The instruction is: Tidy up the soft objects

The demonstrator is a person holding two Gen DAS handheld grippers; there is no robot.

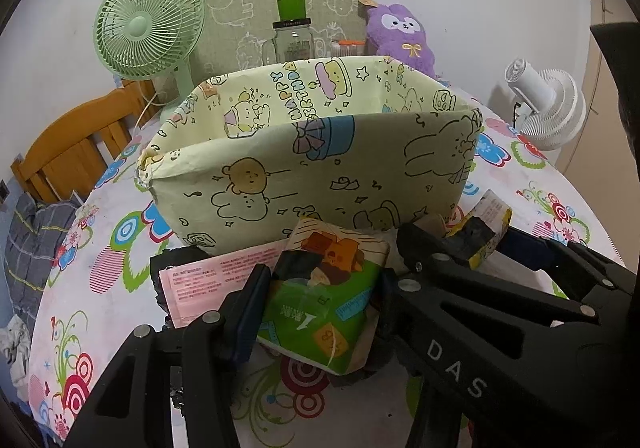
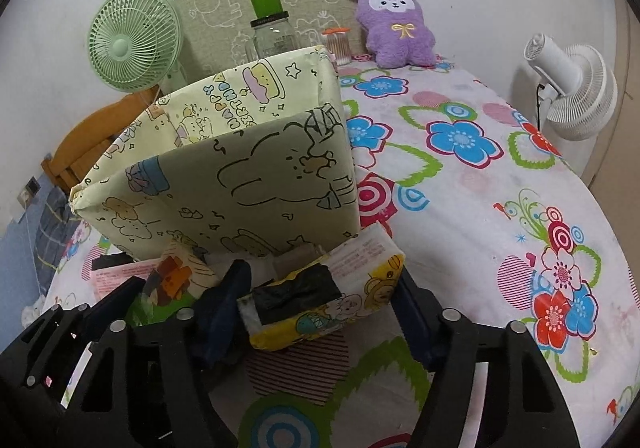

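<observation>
A pale green cartoon-print storage box (image 1: 312,152) stands open on the flowered table; it also shows in the right wrist view (image 2: 224,168). My left gripper (image 1: 316,288) is shut on a green tissue pack (image 1: 324,296), held just in front of the box. My right gripper (image 2: 320,300) is shut on a yellow tissue pack (image 2: 332,296) at the box's near right corner; that pack shows in the left wrist view (image 1: 480,232). A pink tissue pack (image 1: 216,280) lies on the table left of the green one. A purple plush toy (image 2: 396,28) sits at the back.
A green desk fan (image 1: 148,24) stands back left, a white fan (image 2: 572,88) at the right edge. A glass jar with green lid (image 1: 292,36) and a cotton-swab tub (image 2: 338,44) stand behind the box. A wooden chair (image 1: 76,144) is left of the table.
</observation>
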